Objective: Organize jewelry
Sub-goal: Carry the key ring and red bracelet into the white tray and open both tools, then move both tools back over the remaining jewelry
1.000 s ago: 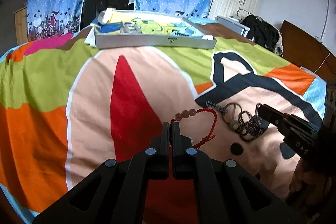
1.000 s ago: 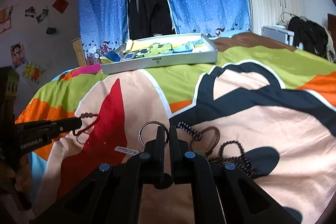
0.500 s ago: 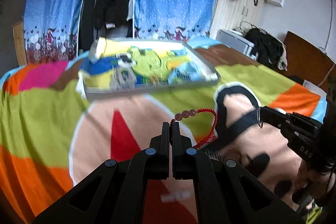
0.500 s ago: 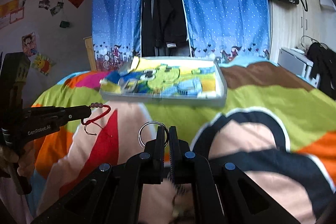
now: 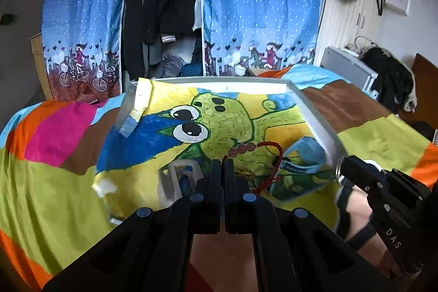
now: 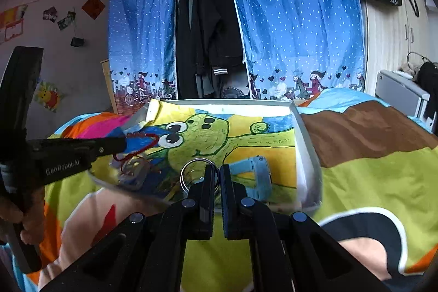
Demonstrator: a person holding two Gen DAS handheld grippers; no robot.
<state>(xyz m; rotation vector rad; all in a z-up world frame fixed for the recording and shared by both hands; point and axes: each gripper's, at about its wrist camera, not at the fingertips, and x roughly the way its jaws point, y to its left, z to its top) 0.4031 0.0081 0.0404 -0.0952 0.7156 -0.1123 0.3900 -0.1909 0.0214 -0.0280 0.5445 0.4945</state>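
Observation:
My left gripper (image 5: 222, 163) is shut on a red cord bracelet (image 5: 257, 152) with pink beads, which dangles over the white tray (image 5: 317, 119). The tray is lined with a green cartoon drawing. A white compartment box (image 5: 178, 179) and a light blue one (image 5: 306, 155) sit inside it. In the right wrist view my right gripper (image 6: 215, 168) is shut on a silver metal ring (image 6: 195, 173), above the near edge of the tray (image 6: 303, 147). The left gripper (image 6: 120, 144) with the red cord bracelet (image 6: 139, 147) shows at the left, over the tray.
The tray lies on a bed with a colourful patterned cover (image 6: 369, 177). Blue dotted curtains (image 6: 295, 26) and dark hanging clothes (image 6: 210, 32) stand behind it. A grey box (image 5: 347, 67) and a dark bag (image 5: 391, 73) are at the right.
Both grippers have moved forward from the jewellery pile on the bedcover to over the tray, carrying the red bracelet and the silver ring. The tray now fills the view.

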